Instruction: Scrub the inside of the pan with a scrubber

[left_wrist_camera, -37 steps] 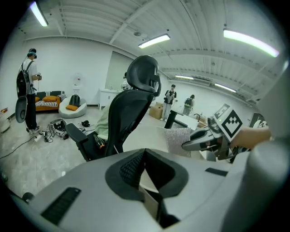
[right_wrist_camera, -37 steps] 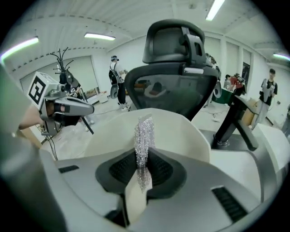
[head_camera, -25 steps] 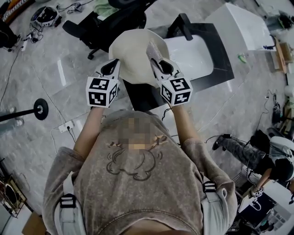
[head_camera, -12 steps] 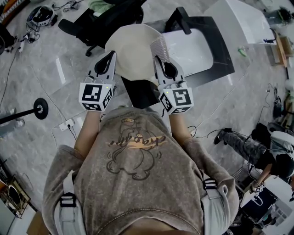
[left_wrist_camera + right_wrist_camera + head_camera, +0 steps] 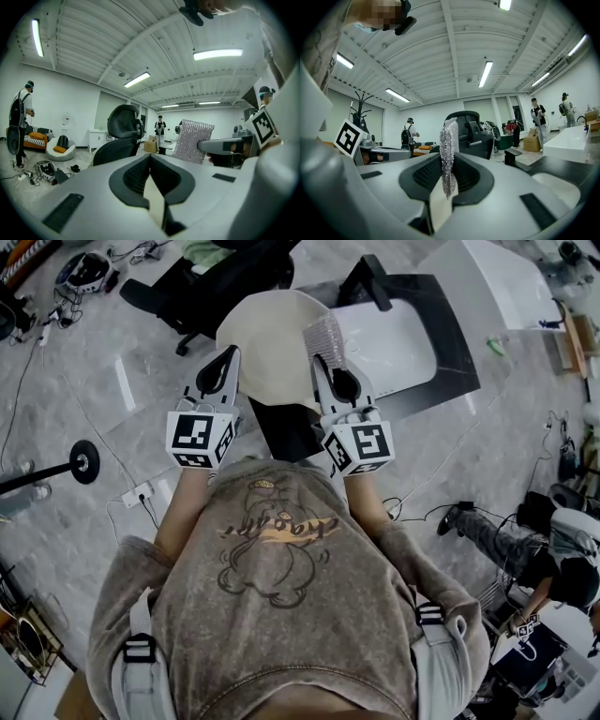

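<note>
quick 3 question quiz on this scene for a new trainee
1. True or false: the right gripper is shut on the silver scrubber.
2. The left gripper is: A open; B shut with nothing in it; C shut on a cloth.
3. Fill in: the pan in the head view is ____ in colour.

Key: 1 true; 2 B; 3 cream.

Lighting: bright and even, supplied by ceiling tube lights point(image 5: 218, 55), seen at 1 and 10 o'clock in the left gripper view; shadows kept soft.
Glare: sparkle noted on the scrubber point(image 5: 449, 154).
Distortion: fisheye bending, corners blacked out.
Focus: nearest foreground softened; head view muted, greyish.
</note>
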### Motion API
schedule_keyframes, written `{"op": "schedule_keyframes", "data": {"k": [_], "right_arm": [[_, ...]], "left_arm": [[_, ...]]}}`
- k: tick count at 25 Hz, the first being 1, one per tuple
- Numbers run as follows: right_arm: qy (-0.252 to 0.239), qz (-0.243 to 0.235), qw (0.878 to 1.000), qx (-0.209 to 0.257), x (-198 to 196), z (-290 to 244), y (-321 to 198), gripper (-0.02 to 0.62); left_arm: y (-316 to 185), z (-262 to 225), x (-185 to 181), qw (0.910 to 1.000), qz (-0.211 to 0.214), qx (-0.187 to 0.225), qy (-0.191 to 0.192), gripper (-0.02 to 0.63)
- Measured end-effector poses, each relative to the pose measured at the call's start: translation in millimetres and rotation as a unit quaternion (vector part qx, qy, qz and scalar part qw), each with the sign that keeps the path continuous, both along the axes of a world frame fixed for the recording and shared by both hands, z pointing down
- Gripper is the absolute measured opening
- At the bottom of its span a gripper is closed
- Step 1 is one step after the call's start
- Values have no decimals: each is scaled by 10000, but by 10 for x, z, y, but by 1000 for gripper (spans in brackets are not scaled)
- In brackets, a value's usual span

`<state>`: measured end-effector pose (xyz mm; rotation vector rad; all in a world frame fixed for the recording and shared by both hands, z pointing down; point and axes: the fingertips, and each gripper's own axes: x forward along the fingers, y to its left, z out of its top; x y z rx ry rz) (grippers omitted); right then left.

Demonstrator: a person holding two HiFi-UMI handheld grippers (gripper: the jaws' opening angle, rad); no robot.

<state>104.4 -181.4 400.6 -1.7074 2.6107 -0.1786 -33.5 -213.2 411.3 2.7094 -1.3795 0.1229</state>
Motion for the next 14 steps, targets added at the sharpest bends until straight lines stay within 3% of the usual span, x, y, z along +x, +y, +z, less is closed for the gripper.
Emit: {"op": "schedule_keyframes", "data": {"k": [14], "right_arm": [[-283,-108,9992,-254,-74,46,73,72]], "left_arm": [[65,58,23,9999,-13,-110,18,17]]}}
